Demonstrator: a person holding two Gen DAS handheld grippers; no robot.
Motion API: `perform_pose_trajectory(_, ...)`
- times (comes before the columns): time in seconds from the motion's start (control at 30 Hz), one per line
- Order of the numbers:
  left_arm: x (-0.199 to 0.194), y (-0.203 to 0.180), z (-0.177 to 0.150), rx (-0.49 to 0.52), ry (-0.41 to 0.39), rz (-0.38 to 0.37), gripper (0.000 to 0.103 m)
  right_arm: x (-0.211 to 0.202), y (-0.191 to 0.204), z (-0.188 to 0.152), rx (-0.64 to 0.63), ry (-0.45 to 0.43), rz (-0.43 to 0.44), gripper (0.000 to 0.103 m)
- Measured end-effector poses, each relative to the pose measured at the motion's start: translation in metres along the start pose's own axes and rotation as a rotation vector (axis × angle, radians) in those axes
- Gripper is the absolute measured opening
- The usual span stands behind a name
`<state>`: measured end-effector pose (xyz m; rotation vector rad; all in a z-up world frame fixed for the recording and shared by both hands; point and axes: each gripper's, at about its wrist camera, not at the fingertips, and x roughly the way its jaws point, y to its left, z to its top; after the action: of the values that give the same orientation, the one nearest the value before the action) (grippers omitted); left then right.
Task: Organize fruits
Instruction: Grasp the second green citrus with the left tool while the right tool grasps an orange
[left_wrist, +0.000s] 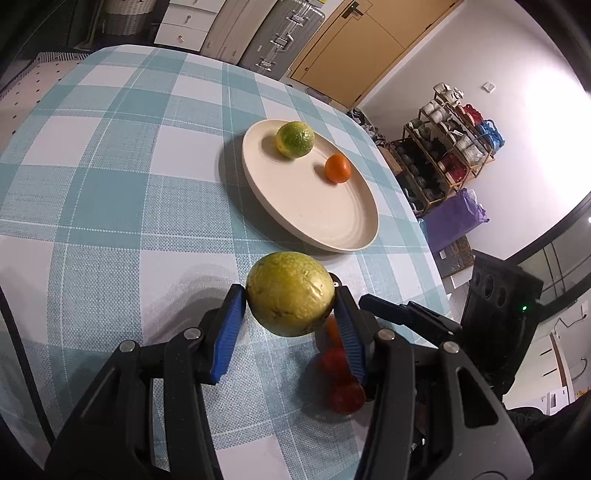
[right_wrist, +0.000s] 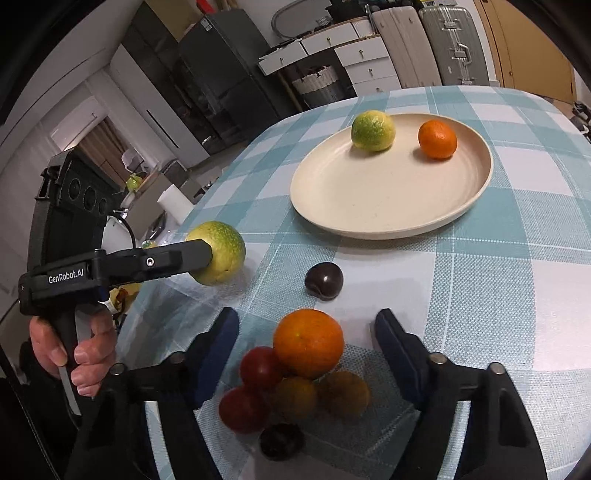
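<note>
Yellow-green fruit (left_wrist: 290, 293) roundish, clamped crosswise, left gripper (left_wrist: 290, 302)

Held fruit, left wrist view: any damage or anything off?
The yellow-green fruit clamped in the left gripper has brown scuffs and pitted, dented skin near the right pad. Nothing is spilled; the plate sits flat.

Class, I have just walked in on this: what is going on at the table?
A person is sorting fruit with two handheld grippers. The left gripper holds a yellow-green fruit above the checked tablecloth. The right gripper hangs open over a pile topped by a large orange. The plate carries a green citrus and a small orange.
</note>
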<state>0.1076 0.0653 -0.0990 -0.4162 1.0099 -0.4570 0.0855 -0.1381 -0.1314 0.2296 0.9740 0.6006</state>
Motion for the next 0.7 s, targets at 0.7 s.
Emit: perform_pose_trajectory(0.7, 0.004, -0.033, 0.031, 0.056, -0.028, 0.007, 0.047, -0.033, -0.001, 0.017, -0.052, -0.129, 0.011, 0.039)
